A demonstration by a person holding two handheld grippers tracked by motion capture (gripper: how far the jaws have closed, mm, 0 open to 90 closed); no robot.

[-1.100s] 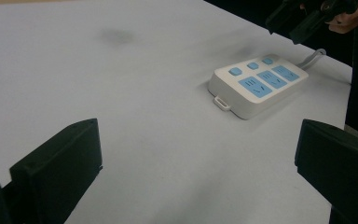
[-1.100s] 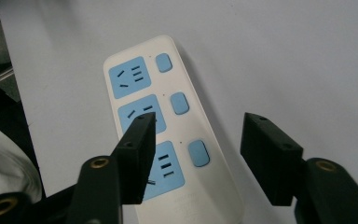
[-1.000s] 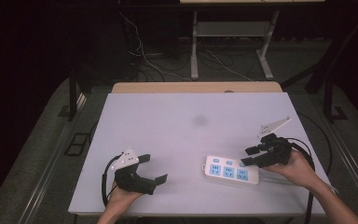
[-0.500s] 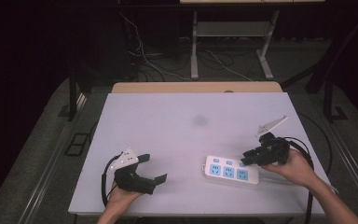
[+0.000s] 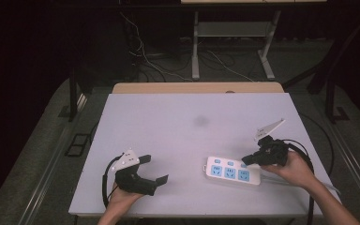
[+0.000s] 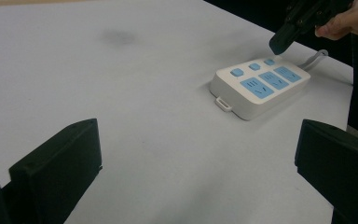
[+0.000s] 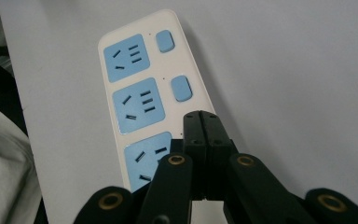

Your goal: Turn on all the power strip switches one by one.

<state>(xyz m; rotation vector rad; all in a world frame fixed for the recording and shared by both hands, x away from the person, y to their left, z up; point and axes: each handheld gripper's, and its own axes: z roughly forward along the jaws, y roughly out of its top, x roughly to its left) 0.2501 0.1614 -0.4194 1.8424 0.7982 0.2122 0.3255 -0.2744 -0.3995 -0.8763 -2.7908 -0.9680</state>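
Both grippers are at the near part of the table, and the power strip lies between them. Left gripper [image 5: 155, 169] rests on the table well to the left of the power strip [image 5: 232, 170], with its jaws wide apart and nothing between them. Right gripper [image 5: 246, 160] is at the right end of the strip, and its jaws are pressed together with nothing held. In the right gripper view its tip [image 7: 200, 121] is over the third blue switch; I cannot tell if it touches it.

The table [image 5: 183, 122] is white and plain, with one faint grey mark [image 5: 200, 121] behind the strip, toward the far edge. A wooden board [image 5: 197, 87] sits along that far edge. Beyond it the room is dark, with grey floor, loose cables [image 5: 150, 58] and the metal legs of another table [image 5: 196, 44].

The power strip is white, with three blue sockets and three small blue switches. It lies flat, near the front edge of the table. Its long axis runs from left to right, a little turned, so the right end is nearer to the person. Its white cord [image 6: 318, 57] leaves from this right end, and the sockets face up.
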